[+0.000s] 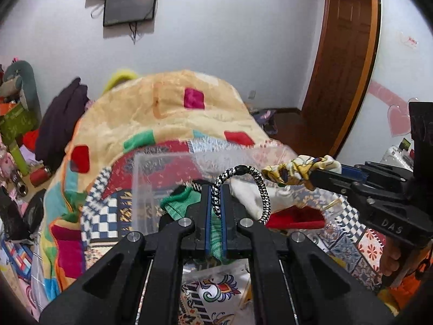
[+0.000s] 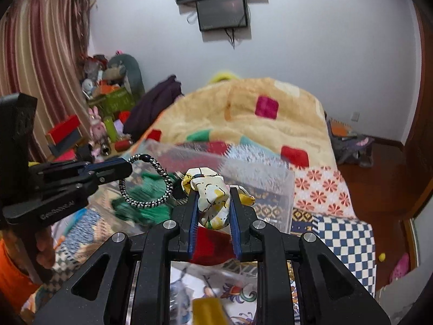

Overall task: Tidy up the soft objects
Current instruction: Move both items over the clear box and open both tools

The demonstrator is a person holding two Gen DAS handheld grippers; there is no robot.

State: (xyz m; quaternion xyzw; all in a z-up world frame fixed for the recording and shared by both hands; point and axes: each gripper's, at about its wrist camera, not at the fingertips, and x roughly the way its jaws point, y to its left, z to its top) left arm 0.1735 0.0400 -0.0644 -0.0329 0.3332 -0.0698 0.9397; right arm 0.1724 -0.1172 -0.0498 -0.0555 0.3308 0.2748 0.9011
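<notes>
White walls, a wall-mounted screen [image 2: 222, 12] and a wooden door [image 1: 342, 62] frame a bed [image 2: 346, 233] heaped with a cream blanket [image 1: 173, 108] bearing colored squares. On the bed sits a clear plastic bin [image 1: 143, 189] holding a green knit cloth [image 1: 178, 201], a white cloth [image 1: 249, 195] and a red piece [image 1: 297, 218].

Left gripper [image 1: 216, 203]: its blue-lined fingers are pinched nearly together on a black-and-white braided hair band [image 1: 266, 197], whose loop arcs toward 1 o'clock above the bin. Right gripper [image 2: 213, 203]: its fingers, a little apart, squeeze a cream-and-yellow patterned scrunchie [image 2: 212, 197] over the bin. In the left wrist view that scrunchie hangs at 3 o'clock; in the right wrist view the band hangs at 9 o'clock.
</notes>
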